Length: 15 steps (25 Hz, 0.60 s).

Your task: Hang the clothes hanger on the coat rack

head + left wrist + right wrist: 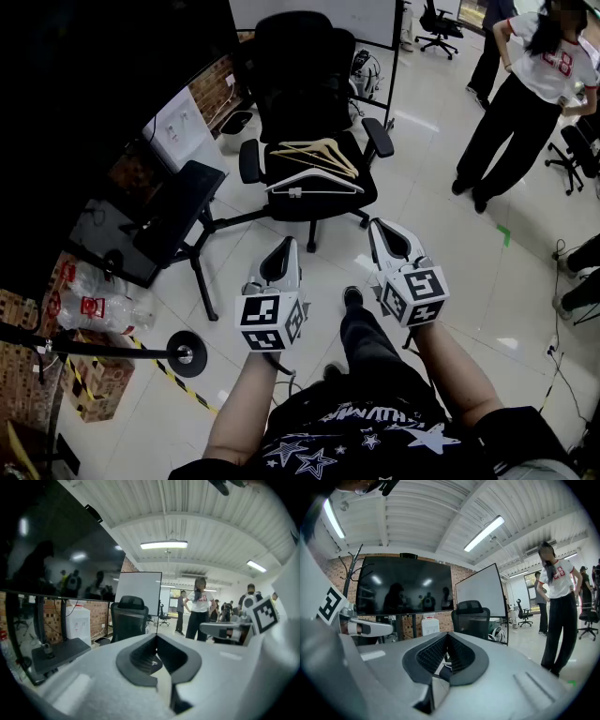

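Note:
Several clothes hangers lie on the seat of a black office chair (309, 66): pale wooden ones (321, 153) on top and a white one (314, 182) at the front edge. My left gripper (290, 242) and right gripper (373, 223) are held side by side well short of the chair, both shut and empty. The chair (129, 616) stands ahead in the left gripper view, past my shut left gripper (157, 635). My right gripper (447, 633) also has its jaws together. The coat rack's branches (350, 559) rise at upper left there; its round base (187, 354) is at my left.
A black stand with a small shelf (176, 208) and a big dark screen (405, 585) are at the left. A whiteboard (480, 590) stands behind the chair. A person (530, 89) stands at the right. Packed bottles (94, 305) and boxes sit at lower left.

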Motion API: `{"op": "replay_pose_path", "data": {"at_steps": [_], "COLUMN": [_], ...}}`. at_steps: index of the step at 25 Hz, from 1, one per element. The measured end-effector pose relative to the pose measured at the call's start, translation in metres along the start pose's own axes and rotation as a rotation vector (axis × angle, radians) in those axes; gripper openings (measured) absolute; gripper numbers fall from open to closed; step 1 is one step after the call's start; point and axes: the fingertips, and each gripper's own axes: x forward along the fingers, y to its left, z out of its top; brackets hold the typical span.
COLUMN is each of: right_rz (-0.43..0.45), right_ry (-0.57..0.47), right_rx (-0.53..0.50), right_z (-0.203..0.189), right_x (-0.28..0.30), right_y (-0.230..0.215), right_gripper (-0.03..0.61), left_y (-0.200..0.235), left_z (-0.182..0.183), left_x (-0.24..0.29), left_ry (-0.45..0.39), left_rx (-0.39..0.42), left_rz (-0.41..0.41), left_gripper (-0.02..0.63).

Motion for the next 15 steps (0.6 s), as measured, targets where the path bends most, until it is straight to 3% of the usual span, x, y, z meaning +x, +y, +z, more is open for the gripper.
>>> {"op": "replay_pose_path", "data": {"at_steps": [9, 15], "right_rz": [0.039, 0.043], "right_ry": [0.039, 0.037], "right_rx": [0.052, 0.016], "right_z": [-0.023, -0.025], "right_x": [0.098, 0.167], "right_y": [-0.054, -0.11], "right_gripper": [0.006, 0.006], "left_y": [0.04, 0.057], "left_z": [0.009, 0.026], "left_x": [0.086, 0.159], "left_ry": [-0.004, -0.031], "left_rx": [0.012, 0.033], "left_rz": [0.064, 0.086], "left_gripper": [0.005, 0.005]}}
